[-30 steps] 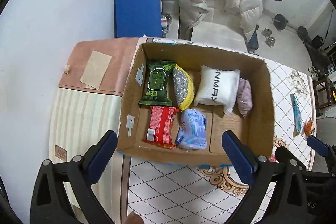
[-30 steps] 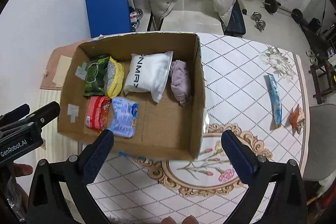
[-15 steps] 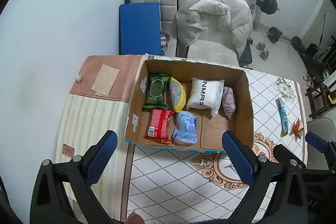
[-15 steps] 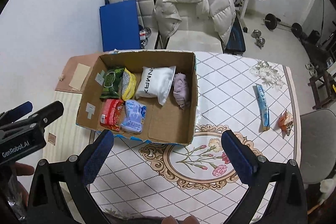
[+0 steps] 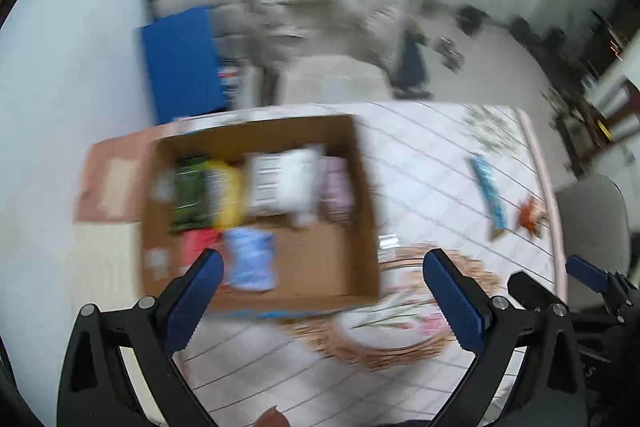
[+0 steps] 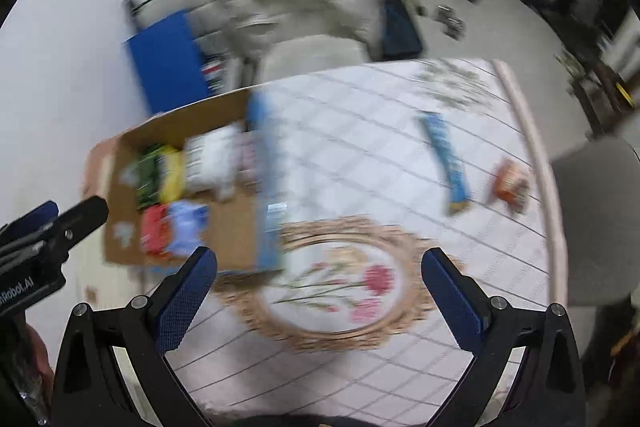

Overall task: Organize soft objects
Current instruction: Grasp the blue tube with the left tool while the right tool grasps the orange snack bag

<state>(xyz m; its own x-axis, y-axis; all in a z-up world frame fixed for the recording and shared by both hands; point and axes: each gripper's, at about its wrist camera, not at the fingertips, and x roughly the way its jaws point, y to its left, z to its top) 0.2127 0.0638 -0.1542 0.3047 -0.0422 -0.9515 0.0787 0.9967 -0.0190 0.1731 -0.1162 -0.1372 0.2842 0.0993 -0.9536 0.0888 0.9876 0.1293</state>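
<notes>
The cardboard box [image 5: 352, 227] looks matt brown. At 3 o'clock from it, the long blue packet [image 5: 489, 193] seems glossy plastic. The table [image 6: 360, 367] wears a smooth printed cloth. The left gripper [image 5: 322, 301] has dimpled blue pads [image 5: 194, 301] on black plastic arms.

"Robot.AI" on left tongs [image 6: 52, 223]

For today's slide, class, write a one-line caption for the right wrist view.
Open right claw above the patterned tablecloth; filled cardboard box at left, blue packet and orange packet still out.
</notes>
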